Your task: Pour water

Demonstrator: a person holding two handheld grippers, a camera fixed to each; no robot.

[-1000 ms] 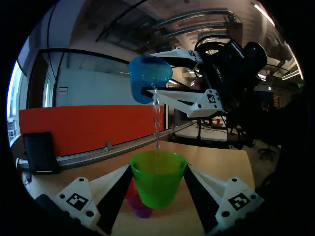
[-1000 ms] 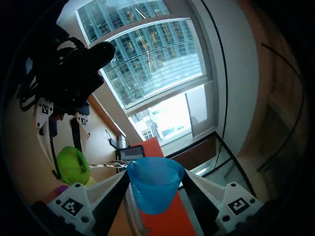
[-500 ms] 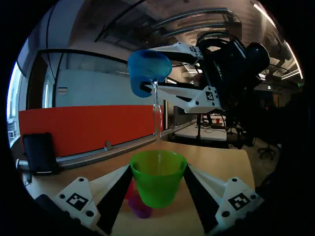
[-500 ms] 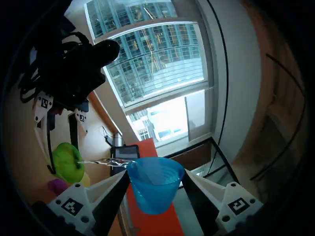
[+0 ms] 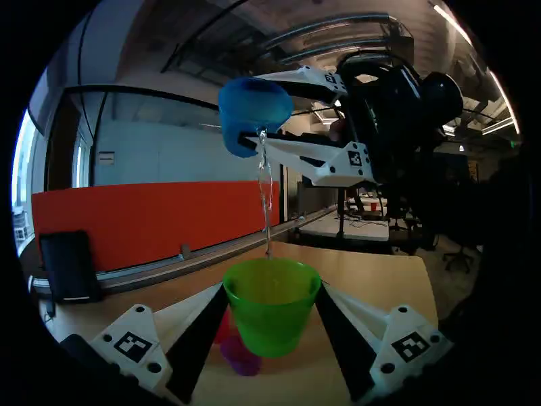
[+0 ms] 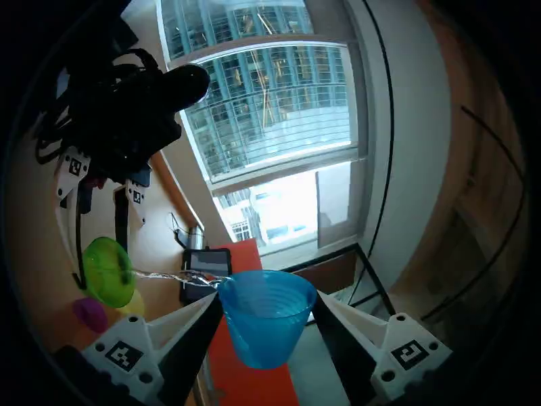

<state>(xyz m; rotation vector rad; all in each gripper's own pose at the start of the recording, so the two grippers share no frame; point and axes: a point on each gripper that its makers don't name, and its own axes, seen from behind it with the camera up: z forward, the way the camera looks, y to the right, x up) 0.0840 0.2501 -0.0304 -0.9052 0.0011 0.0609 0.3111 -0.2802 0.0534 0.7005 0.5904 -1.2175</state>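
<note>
Slightly higher than a second ago, the blue cup (image 5: pixel 253 122) hangs tipped in the left gripper view, clamped between both fingers of the right gripper (image 5: pixel 254 109). A thin stream of water (image 5: pixel 265 203) falls from its rim into the green cup (image 5: pixel 272 311). The left gripper (image 5: pixel 270 291) is closed on that green cup from both sides, over the table (image 5: pixel 385 271), with a purple cup (image 5: pixel 241 355) below it. In the right gripper view the blue cup (image 6: pixel 267 328) sits gripped between the fingers, and the water arcs left to the green cup (image 6: pixel 107 271), which has slid left. A tablet (image 6: pixel 206 267) stands at the table's far edge
</note>
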